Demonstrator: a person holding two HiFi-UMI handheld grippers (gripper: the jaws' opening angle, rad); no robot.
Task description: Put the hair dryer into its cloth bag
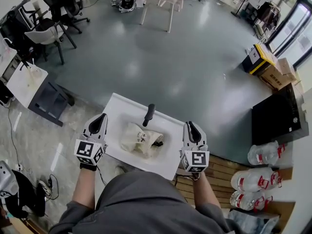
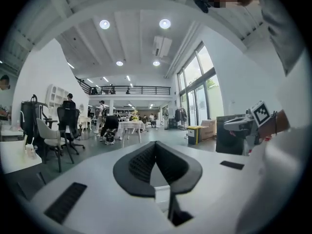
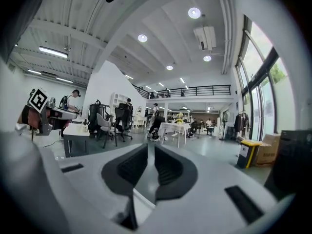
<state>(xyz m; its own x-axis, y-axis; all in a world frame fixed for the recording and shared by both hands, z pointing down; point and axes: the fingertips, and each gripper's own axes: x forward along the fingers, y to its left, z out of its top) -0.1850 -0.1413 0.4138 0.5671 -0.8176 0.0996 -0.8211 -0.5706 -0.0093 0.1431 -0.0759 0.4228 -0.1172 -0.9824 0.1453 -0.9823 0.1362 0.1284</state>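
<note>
A cream cloth bag (image 1: 139,139) lies crumpled on the small white table (image 1: 119,108) below me. The hair dryer's black end (image 1: 148,114) sticks out of the bag toward the table's far edge. My left gripper (image 1: 100,121) is held up over the table's left edge, well above the bag. In its own view the left gripper (image 2: 155,143) is shut with nothing between the tips. My right gripper (image 1: 191,128) is raised over the table's right edge. In its own view the right gripper (image 3: 148,146) shows a narrow empty slit between its pads.
Large water bottles (image 1: 253,179) stand on a wooden pallet (image 1: 229,167) at my right, behind them a black cabinet (image 1: 275,116) and cardboard boxes (image 1: 273,69). Office chairs (image 1: 53,28) and a small white side table (image 1: 27,79) are at left. Grey floor lies beyond.
</note>
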